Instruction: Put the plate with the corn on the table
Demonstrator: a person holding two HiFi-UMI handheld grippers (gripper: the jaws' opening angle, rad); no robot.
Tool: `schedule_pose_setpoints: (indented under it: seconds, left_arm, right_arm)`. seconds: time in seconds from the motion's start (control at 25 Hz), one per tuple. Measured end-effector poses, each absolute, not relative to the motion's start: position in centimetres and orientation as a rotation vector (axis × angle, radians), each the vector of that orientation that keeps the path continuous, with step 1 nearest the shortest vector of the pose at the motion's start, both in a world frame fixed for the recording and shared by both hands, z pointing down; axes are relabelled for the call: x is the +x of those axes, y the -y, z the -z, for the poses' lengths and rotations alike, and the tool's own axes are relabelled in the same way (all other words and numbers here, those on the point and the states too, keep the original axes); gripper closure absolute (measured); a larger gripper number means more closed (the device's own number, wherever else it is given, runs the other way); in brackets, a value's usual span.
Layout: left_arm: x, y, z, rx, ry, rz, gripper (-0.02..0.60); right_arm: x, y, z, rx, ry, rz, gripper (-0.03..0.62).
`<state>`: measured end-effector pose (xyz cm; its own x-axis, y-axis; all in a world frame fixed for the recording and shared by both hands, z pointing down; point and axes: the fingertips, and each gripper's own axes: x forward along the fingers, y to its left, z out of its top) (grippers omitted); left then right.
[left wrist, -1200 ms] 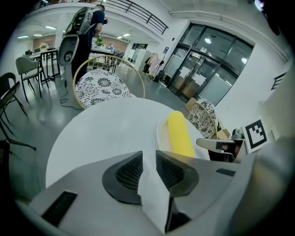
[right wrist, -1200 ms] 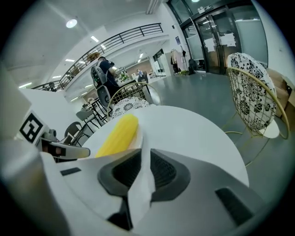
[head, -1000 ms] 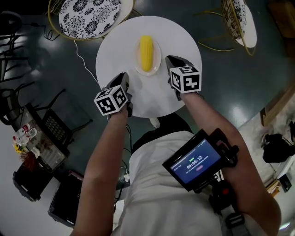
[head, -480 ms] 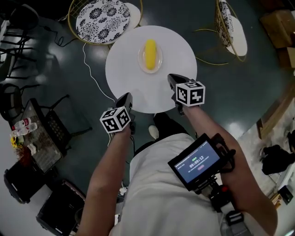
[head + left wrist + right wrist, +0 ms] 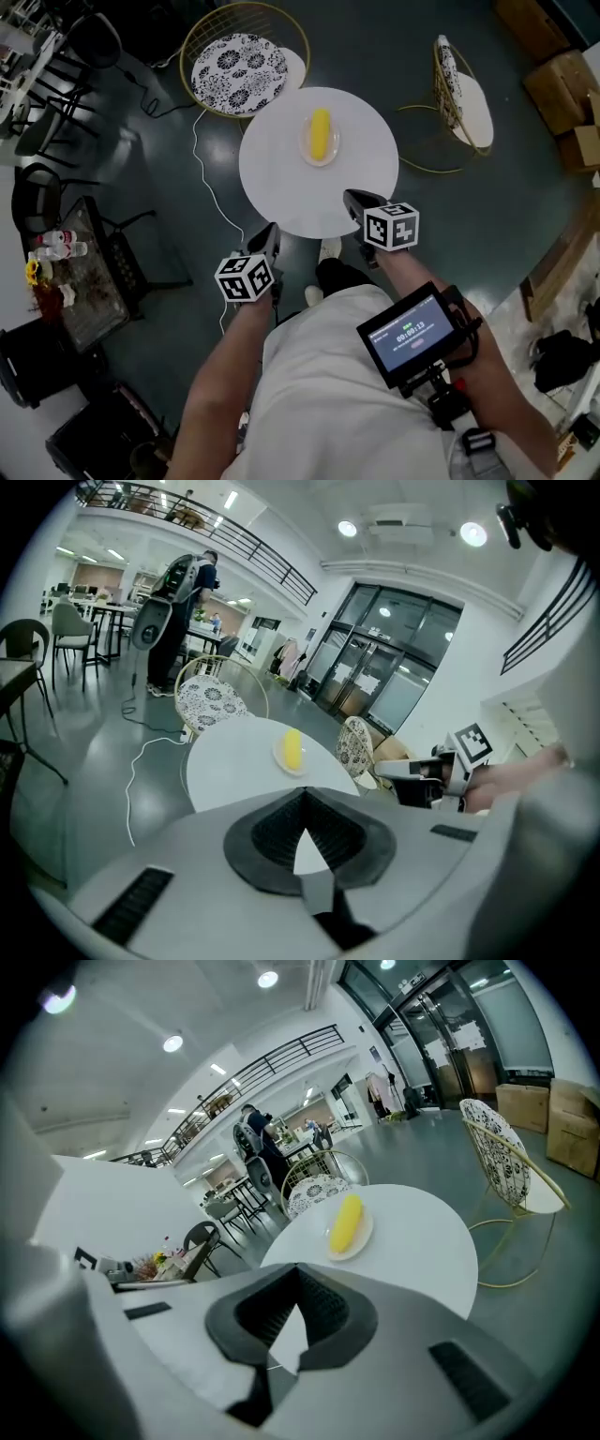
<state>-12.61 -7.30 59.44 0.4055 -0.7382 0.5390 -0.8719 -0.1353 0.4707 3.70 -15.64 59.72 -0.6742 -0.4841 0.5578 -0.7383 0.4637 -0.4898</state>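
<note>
Both grippers came back from the table [image 5: 281, 187] since before: left gripper [image 5: 272, 232] and right gripper [image 5: 355, 198] are closed, empty. The plate [image 5: 306, 150] with corn [image 5: 320, 132] sits on the table (so already placed). We judge it stiff, breakable, light; grip its rim.

Open lobby or café area of an office building, black-railed mezzanine balcony [image 5: 246, 544] running overhead, tall glass entrance doors [image 5: 375, 663] standing behind, recessed round ceiling lights [image 5: 349, 528] glowing, polished dark grey floor [image 5: 141, 159] reflecting, round white table [image 5: 281, 187] and gold wire-frame chairs with black-and-white floral cushions [image 5: 239, 61] sitting out, brown cardboard boxes [image 5: 553, 80] lying at the edge.
</note>
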Motion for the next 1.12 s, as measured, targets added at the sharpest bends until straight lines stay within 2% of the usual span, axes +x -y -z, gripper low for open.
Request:
schedule_pose_setpoints:
  seconds: [0.64,1.12]
  left_arm:
    - [-10.0,-2.7,-53.2,2.107,1.317,-0.138,0.575]
    - [-8.0,-4.7,-52.0,2.173,1.259,-0.137,0.575]
  right_arm:
    - [4.3,3.6,-53.3,0.949,2.546,-1.009,0.587]
    - [5.4,0.5,-51.7,0.977,2.580,-0.995,0.587]
